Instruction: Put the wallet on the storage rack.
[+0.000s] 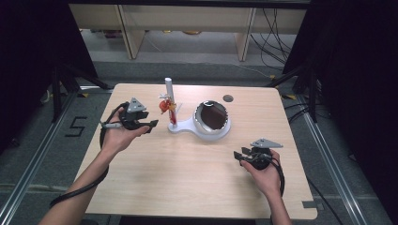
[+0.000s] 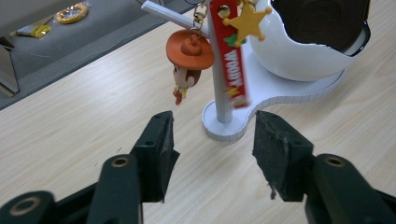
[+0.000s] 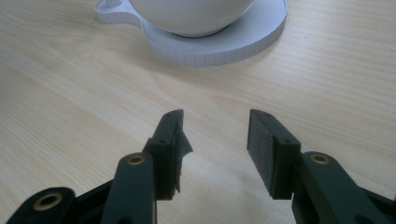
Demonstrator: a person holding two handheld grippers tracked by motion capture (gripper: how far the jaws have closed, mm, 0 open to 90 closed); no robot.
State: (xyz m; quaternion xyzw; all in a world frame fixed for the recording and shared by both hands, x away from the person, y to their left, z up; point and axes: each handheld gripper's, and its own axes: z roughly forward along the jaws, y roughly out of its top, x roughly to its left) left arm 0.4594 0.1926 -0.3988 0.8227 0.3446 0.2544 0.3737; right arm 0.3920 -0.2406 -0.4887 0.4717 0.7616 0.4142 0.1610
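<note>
Two tools, left tool (image 2: 212, 133) and right tool (image 3: 214, 140), both agape, empty; one stand (image 1: 187, 125), one keychain (image 2: 190, 65).

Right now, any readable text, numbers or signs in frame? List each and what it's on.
"5": black marking on the grey floor left of the table.
"WOODY": white letters running lengthwise on the red strap of the keychain hanging from the white stand; smaller print on the strap is too blurred to read.
Yellow star charm: no text legible.
Nothing else readable.
</note>
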